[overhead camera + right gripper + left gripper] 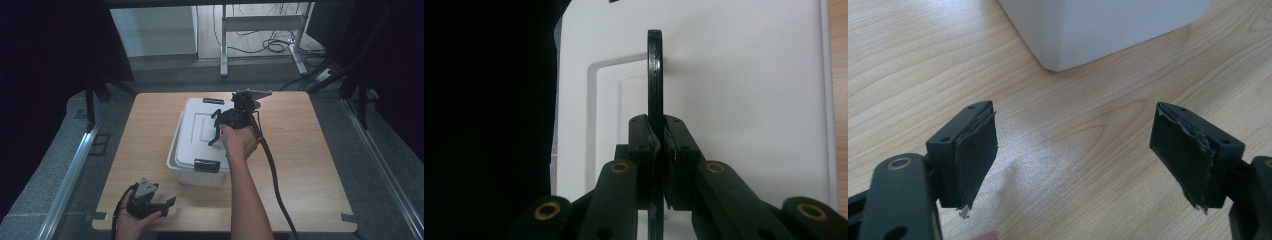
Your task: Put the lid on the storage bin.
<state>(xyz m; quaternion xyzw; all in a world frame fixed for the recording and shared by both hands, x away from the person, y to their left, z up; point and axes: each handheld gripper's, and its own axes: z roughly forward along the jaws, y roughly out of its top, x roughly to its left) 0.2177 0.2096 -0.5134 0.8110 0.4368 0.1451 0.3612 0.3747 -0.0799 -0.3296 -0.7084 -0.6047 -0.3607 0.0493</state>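
A white lidded storage box (200,142) sits on a wooden table (310,165). My right gripper (216,131) hovers over the box lid (744,75), its jaws pinched tight on a thin black handle (655,75) standing edge-on above the lid. My left gripper (162,206) rests near the box's front corner, jaws spread wide, holding nothing.

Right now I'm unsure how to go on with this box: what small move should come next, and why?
Probably lift the right gripper gently. It is shut on the lid's thin black handle, standing upright above the white lid, while the left gripper rests open on the table, apart from the box. The near black latch looks down, so test for resistance first.
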